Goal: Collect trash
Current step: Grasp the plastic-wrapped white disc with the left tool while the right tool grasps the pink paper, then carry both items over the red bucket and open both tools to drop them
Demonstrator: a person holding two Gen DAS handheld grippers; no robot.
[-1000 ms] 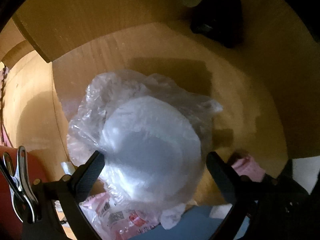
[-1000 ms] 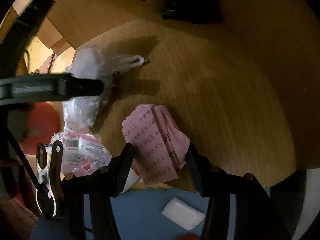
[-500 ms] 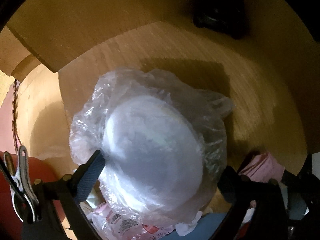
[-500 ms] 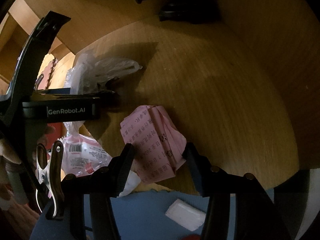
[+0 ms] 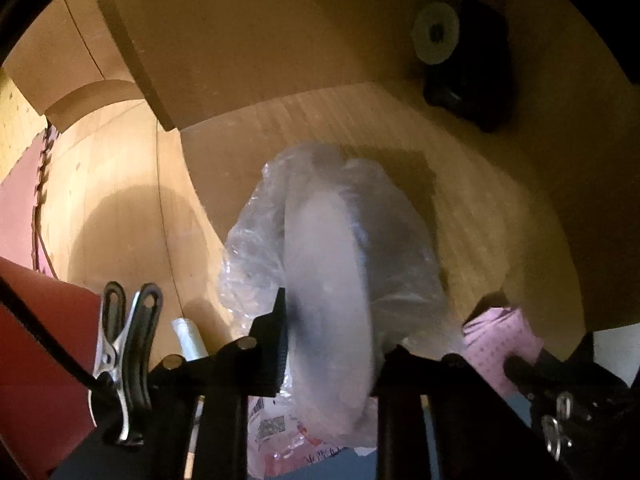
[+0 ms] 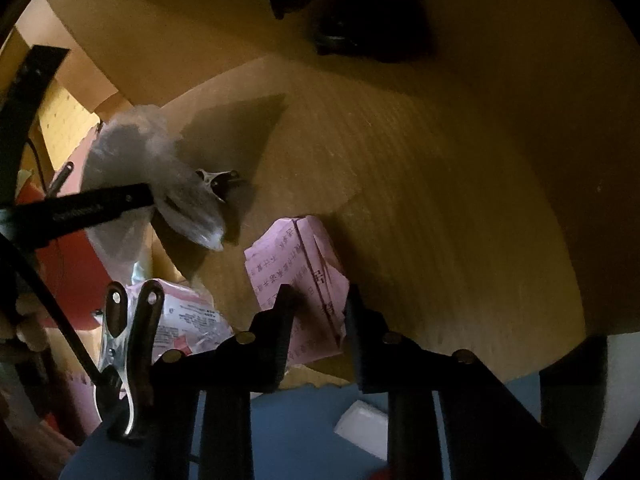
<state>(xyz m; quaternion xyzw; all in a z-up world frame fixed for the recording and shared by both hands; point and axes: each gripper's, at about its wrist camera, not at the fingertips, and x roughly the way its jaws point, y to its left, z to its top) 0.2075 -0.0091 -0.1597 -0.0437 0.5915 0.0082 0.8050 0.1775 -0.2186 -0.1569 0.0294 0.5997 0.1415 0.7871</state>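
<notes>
The crumpled clear plastic bag with a white disc inside (image 5: pixel 328 300) is smeared with motion blur, its lower edge lost behind the black fingers (image 5: pixel 276 344). The printed pink-and-white wrapper (image 5: pixel 280 436) runs off the bottom edge. The dark object at the back of the wooden counter (image 6: pixel 352 20) sits in shadow, unidentifiable.

pink paper (image 6: pixel 298 276): you are looking at columns of dark printed characters, too small to be making out | pink-and-white wrapper (image 6: pixel 188 326): it is showing fine print and a red patch, not legible | same wrapper in left view: a barcode-like block is showing, unreadable | left gripper's arm (image 6: pixel 80 210): faint lettering, blurred
</notes>
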